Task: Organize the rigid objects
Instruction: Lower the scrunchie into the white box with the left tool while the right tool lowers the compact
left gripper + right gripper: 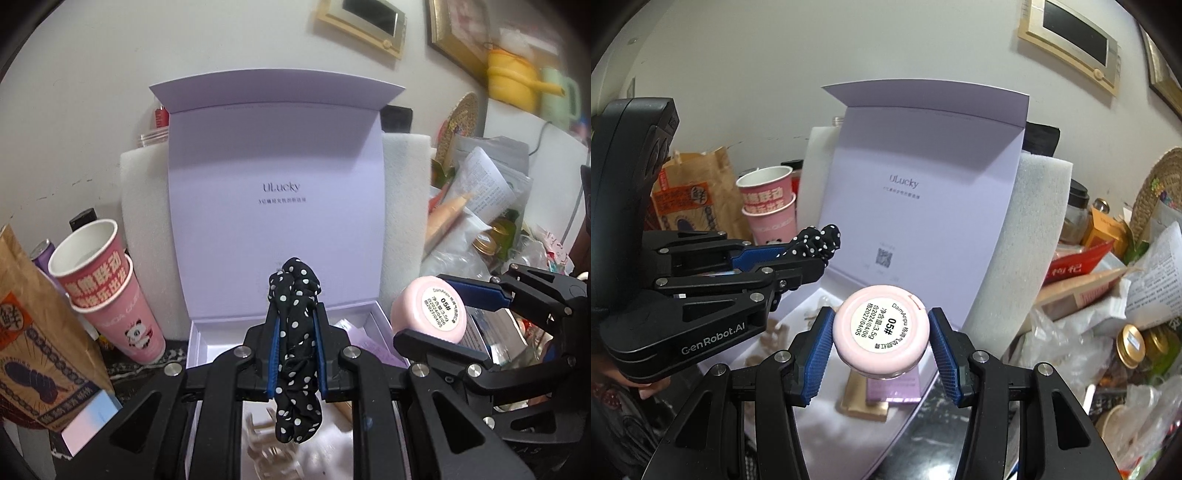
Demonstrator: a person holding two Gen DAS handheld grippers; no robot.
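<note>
- Between my left tool (295,347) pads, the polka-dot scrunchie (295,354) is pinched above the open box (207,343).
- My right tool (881,356) squeezes the pink compact (881,332) just right of it.
- Risk: the round compact could slip and fall past the box wall.

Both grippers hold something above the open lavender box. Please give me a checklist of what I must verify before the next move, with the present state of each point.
1. Left gripper clamps the polka-dot scrunchie: ok.
2. Right gripper grips the pink round compact: cannot tell; a gap shows beside the right pad.
3. Lavender box lid stands open: ok.
4. Free floor inside the box: ok, though a gold piece and a purple card already lie there.
5. The two grippers are apart, not touching: ok.
6. Stacked pink paper cups stand clear of the box: ok.
</note>
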